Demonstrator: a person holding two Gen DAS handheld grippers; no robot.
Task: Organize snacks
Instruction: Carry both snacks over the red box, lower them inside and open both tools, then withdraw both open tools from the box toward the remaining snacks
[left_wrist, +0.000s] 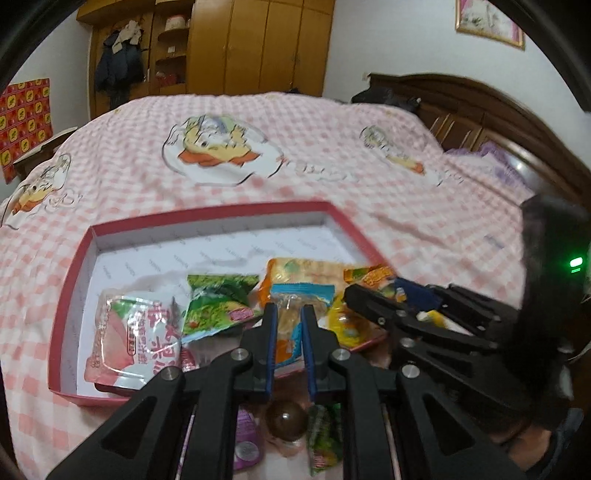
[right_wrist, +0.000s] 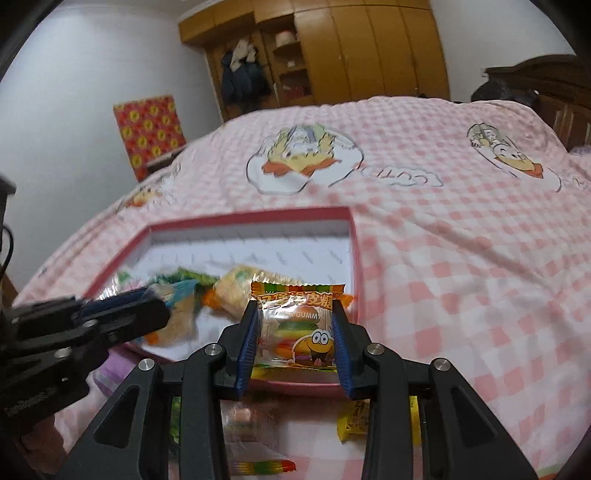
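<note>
Two claws work over the red box (left_wrist: 74, 306) on the bed: left claw (left_wrist: 289, 332) clenched on a blue-edged snack packet (left_wrist: 291, 306), right claw (right_wrist: 295, 343) grasping a burger gummy packet (right_wrist: 299, 325). Both packets look light, crinkly and slippery; grip mid-body.

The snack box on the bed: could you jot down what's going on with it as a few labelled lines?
setting: pink checked bedspread
box: shallow red box, white inside
already in box: pink packet, green packet, orange packet
left gripper: shut on blue-edged snack packet, over the box
right gripper: shut on burger gummy packet, over the box's near edge
still outside: brown ball, yellow packet, rainbow candy
</note>
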